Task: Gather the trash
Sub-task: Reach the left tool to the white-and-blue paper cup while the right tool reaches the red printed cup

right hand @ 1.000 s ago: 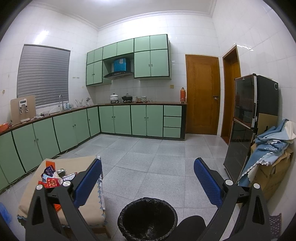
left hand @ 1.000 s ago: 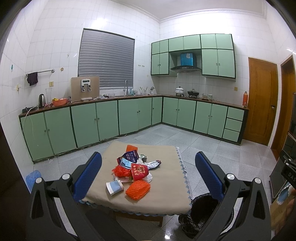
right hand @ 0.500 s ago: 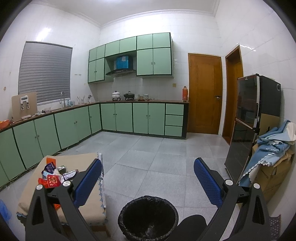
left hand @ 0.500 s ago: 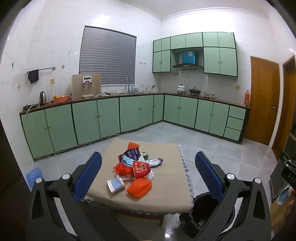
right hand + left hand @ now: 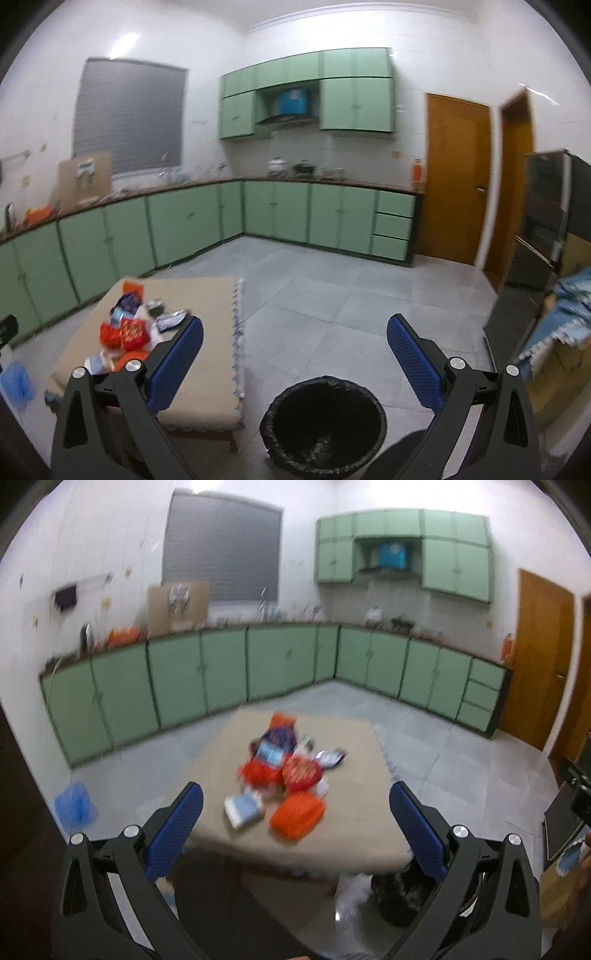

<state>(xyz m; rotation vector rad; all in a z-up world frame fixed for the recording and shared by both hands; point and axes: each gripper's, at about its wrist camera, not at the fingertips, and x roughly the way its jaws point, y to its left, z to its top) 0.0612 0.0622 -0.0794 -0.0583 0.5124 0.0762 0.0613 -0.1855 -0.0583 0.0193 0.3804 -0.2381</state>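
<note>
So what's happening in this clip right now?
A person holds two grippers in a kitchen, both open and empty. The left gripper points at a pile of trash on a low table; the view is motion-blurred. The right gripper hangs above a black-lined bin beside the table. Nothing is picked up yet.

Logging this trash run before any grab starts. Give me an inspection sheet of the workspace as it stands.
Surface: low table under a beige cloth.
Job's things: trash pile mid-table, wrappers and packets, blurred; black-lined bin on the floor beside the table.
Clutter: blue bag on the floor.
Grippers: left claw open, holding nothing, aimed at the pile; right claw open, holding nothing, above the bin.
Cables: nothing seen.
Surroundings: green cabinets, wooden door, dark fridge.
</note>
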